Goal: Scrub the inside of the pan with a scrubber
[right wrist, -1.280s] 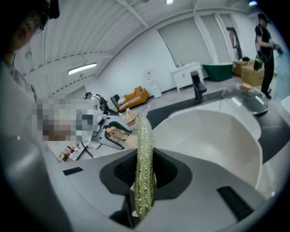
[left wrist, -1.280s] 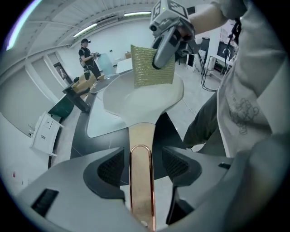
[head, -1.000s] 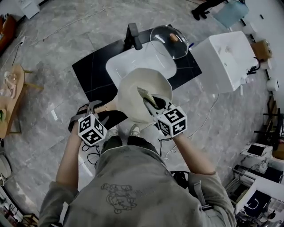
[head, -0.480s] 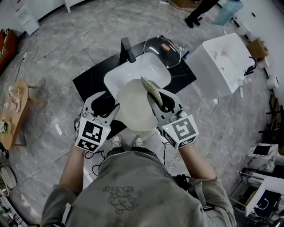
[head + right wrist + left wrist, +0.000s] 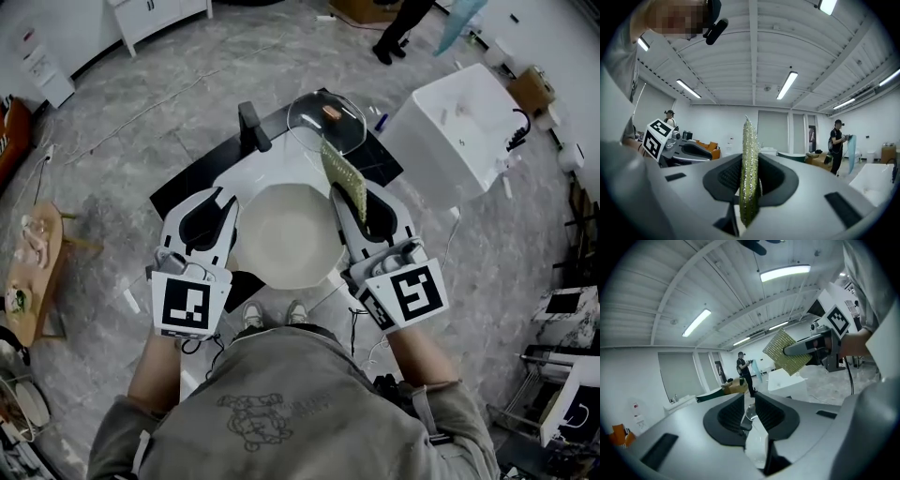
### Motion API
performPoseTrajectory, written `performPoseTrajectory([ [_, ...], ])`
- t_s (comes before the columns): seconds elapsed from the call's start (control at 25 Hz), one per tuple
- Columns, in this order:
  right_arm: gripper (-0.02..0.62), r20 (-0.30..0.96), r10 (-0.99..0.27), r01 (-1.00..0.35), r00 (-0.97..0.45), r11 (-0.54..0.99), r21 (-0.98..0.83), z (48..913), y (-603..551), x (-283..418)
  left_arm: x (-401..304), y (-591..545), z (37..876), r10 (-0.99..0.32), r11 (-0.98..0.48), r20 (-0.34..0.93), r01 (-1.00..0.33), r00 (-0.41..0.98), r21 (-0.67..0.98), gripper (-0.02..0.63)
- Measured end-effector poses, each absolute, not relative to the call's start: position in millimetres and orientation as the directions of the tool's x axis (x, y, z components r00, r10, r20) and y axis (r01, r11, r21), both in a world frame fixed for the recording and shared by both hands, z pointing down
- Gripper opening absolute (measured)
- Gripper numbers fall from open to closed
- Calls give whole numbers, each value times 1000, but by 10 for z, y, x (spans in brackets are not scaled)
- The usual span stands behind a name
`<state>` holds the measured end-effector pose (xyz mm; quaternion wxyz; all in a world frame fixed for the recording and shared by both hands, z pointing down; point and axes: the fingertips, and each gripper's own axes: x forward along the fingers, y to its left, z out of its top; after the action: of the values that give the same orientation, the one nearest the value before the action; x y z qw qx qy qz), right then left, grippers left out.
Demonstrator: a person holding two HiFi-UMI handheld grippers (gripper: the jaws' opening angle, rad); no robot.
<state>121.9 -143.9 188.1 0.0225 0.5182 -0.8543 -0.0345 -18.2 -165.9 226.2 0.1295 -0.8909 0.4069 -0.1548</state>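
Pan (image 5: 286, 239) over white sink (image 5: 246, 155) on black counter (image 5: 183, 192), between our grippers in head view; inside pale, no residue we can see. Scrubber (image 5: 343, 176) off pan, pinched edge-on in right gripper (image 5: 750, 166) jaws. Left gripper (image 5: 749, 404) jaws just been closing, narrow gap, nothing between. Scrubbing finished or paused: we can't tell. Pan handle hidden under left gripper.

I count two tools in my hands: the left hand-held gripper (image 5: 223, 199) and the right hand-held gripper (image 5: 339, 192). Between them there is one pan (image 5: 286, 239) and one scrubber (image 5: 343, 173). Beyond those I see one glass lid (image 5: 326, 122), one faucet (image 5: 249, 125), one sink (image 5: 272, 171) and one white box-shaped unit (image 5: 459, 131). The head view shows one bystander (image 5: 398, 28).
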Motion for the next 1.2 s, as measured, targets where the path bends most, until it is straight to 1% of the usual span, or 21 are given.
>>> performPoseTrajectory([
  [0.16, 78, -68, -903, -904, -425, 419, 79, 1610, -1302, 1373, -140, -1605, 1985, -769, -618, 102, -695, 631, -368, 61],
  [0.36, 78, -139, -909, -919, -394, 385, 86, 1377, -1065, 1481, -18, -1444, 1814, -733, -636, 63, -649, 677, -417, 35],
  [0.52, 78, -171, -906, -921, -388, 377, 95, 1321, -927, 1508, 61, -1340, 1767, -717, -633, 41, -627, 695, -454, 31],
  [0.8, 78, -110, -917, -923, -383, 375, 89, 1594, -823, 1563, 44, -1289, 1796, -715, -641, 29, -639, 698, -425, 31],
  [1.2, 78, -64, -919, -921, -389, 386, 49, 1855, -791, 1560, -43, -1303, 2035, -743, -643, 76, -679, 665, -355, 29],
])
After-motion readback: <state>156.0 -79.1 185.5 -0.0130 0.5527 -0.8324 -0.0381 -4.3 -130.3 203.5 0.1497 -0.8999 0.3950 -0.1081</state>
